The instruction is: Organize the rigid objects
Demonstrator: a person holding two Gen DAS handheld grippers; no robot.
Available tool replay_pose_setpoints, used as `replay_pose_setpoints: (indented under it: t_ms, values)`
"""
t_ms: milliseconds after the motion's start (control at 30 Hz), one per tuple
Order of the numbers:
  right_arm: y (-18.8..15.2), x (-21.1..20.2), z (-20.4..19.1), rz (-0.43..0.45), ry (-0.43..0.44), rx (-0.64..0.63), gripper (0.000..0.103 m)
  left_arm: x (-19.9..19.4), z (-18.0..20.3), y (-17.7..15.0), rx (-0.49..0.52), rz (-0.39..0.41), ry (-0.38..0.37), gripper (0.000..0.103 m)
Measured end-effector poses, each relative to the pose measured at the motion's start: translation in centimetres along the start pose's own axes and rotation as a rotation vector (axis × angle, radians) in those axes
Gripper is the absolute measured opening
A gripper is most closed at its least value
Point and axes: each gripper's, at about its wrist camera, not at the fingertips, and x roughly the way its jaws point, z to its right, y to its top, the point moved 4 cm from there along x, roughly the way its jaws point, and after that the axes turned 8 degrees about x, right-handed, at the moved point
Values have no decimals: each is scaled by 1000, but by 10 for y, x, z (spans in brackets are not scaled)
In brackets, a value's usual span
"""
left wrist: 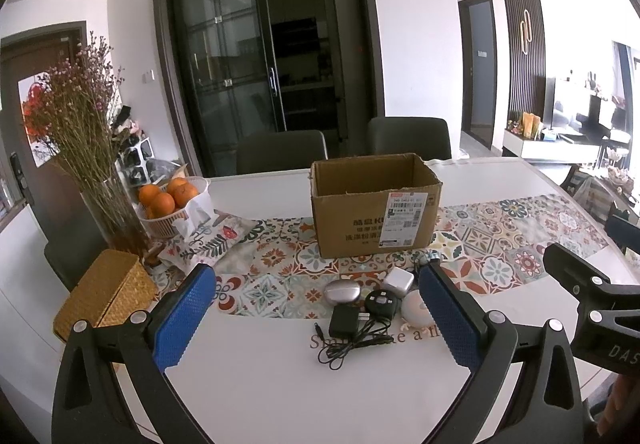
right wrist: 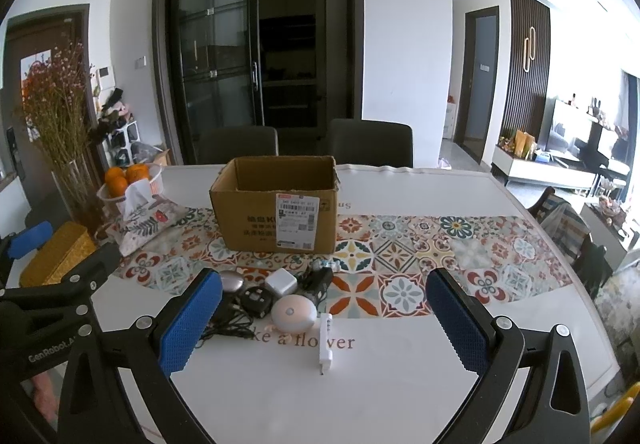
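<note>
Table (right wrist: 400,384): both tongs (left wrist: 316,308) (right wrist: 324,316) hover, agape.

Brown cardboard box (right wrist: 276,203), blue-padded tongs (right wrist: 324,296)

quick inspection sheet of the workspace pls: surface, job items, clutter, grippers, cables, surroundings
Surface: white table with patterned runner across it.
Job's things: open cardboard box on the runner; before it a silver oval case, white cube charger, black round adapter, white round device, white strip-shaped item.
Clutter: basket of oranges, tissue pouch, vase of dried flowers, woven box.
Grippers: left gripper open, empty; right gripper open, empty.
Cables: black power adapter with loose coiled cord.
Surroundings: two chairs, dark glass doors behind.
</note>
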Motion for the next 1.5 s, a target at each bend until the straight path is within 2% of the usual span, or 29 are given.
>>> replay_pose_setpoints:
  t_ms: [1500]
  values:
    - [1, -1, 7, -1, 3, -4, 102, 1, 6, -6, 3, -13, -13, 103]
